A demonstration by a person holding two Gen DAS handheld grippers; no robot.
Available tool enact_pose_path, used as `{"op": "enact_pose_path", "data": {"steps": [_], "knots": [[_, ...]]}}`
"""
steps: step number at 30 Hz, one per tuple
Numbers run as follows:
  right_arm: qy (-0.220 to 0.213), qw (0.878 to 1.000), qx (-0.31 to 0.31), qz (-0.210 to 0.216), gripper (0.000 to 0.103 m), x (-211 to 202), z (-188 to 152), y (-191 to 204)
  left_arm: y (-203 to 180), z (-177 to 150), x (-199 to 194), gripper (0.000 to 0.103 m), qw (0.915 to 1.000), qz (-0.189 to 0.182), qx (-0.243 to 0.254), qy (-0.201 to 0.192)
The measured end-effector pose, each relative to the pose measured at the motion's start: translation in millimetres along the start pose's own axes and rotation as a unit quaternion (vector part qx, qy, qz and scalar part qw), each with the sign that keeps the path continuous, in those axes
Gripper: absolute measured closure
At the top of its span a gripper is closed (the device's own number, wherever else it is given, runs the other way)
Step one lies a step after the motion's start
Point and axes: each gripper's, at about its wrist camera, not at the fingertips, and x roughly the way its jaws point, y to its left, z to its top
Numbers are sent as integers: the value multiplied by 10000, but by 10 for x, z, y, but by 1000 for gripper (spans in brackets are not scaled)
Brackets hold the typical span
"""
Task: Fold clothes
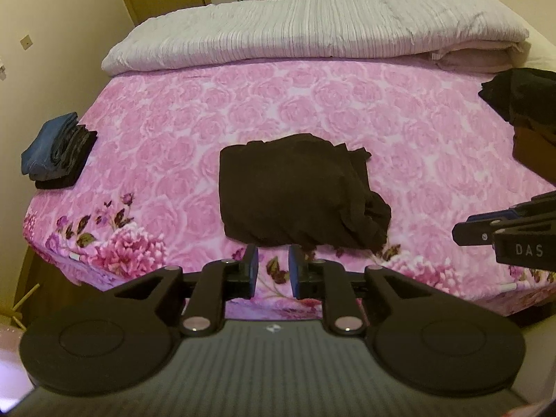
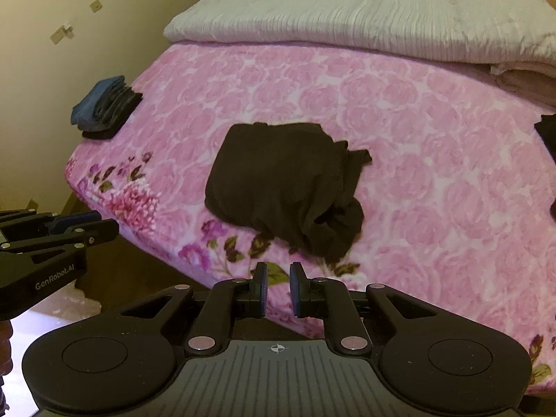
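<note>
- At the right edge of the bed [image 1: 194,111], a dark pile of clothes [image 1: 521,100] is cut off by the frame in both views, so its make-up cannot be told; a brownish piece beneath it is also only partly seen.
- Along the bed's far edge lies a folded pale quilt [image 1: 312,34]; its right end runs out of view; the wall behind it is blurred.
- Near the left edge sits a small stack of folded clothes [image 1: 57,153], blue on top and black beneath; how many pieces it holds is hard to make out.
- Close to the near edge, about midway along it, lies the dark brown garment [image 1: 295,191], roughly folded into a block; its right side is bunched and rumpled, with a loose flap at the far right corner; what kind of garment it is cannot be told.
- The left tongs [image 1: 272,267] hover just short of the garment's near edge, fingers parted with a narrow gap and nothing between them; not touching the cloth.
- The right tongs [image 2: 278,288] hang over the bed's near edge, just short of the garment's bunched end, fingers likewise slightly apart and empty; in the left view they enter from the right, partly cut off.
</note>
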Motion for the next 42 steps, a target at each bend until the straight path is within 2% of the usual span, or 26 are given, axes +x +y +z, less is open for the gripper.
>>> {"op": "enact_pose_path", "data": {"steps": [12,15,19,22,26,31,33,36,39,42], "knots": [[-283,9975,591,-251,89,319,231,639,779,166,252,82,9969,-485,594,-159],[-294,9957,802,-358,89,400,233,735,899,193,373,82,9955,-629,704,-98],[-529,9919,1037,-511,90,441,179,818,1023,167,589,81,9932,-860,788,29],[-418,9906,1176,-561,89,590,128,780,1066,103,836,80,9917,-1013,724,314],[83,9850,1685,-350,89,929,38,570,1092,9,1243,76,9877,-1223,536,820],[317,9784,2025,-285,89,1317,18,163,1003,29,1771,75,9834,-1307,328,1216],[373,9748,2183,-271,89,1511,38,-73,922,55,1943,75,9833,-1236,312,1298],[296,9679,2485,-223,89,1764,104,-461,832,113,2167,75,9841,-1184,236,1307],[98,9611,2738,-348,89,1922,164,-849,750,166,2421,75,9840,-1054,97,1436],[-94,9603,2756,-428,90,1989,197,-1079,678,225,2571,75,9827,-1076,5,1509]]}}
